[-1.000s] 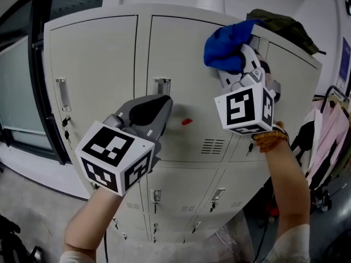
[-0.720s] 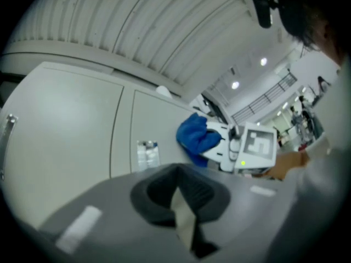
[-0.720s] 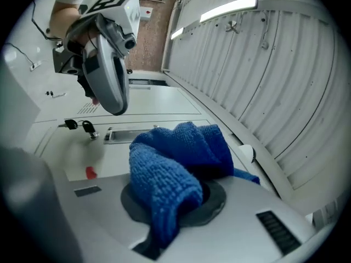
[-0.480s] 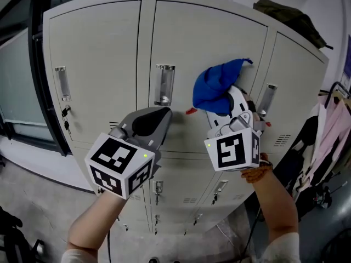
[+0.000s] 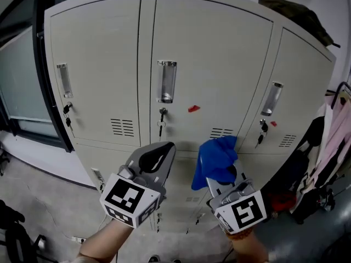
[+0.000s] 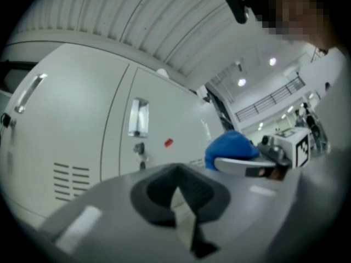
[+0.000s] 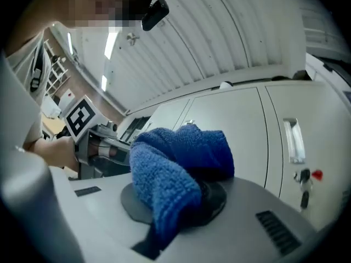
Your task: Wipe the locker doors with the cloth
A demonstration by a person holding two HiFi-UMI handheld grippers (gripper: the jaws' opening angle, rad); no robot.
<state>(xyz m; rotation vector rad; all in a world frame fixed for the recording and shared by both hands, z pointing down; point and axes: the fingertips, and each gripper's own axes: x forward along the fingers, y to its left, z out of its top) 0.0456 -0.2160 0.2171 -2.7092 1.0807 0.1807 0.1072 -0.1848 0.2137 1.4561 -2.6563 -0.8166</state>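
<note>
Your right gripper (image 5: 224, 175) is clamping the cloth (image 5: 215, 159) and dragging it down the middle door (image 5: 208, 53). A second ago it was at the top corner; now it is passing below the vents (image 5: 220, 132). One stroke is finishing, and I judge much surface is waiting. Your left gripper (image 5: 159, 156) is idling, jaws together, empty.

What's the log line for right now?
right gripper: shut on blue cloth | blue cloth: at lower edge of middle locker door | left gripper: shut, empty
</note>
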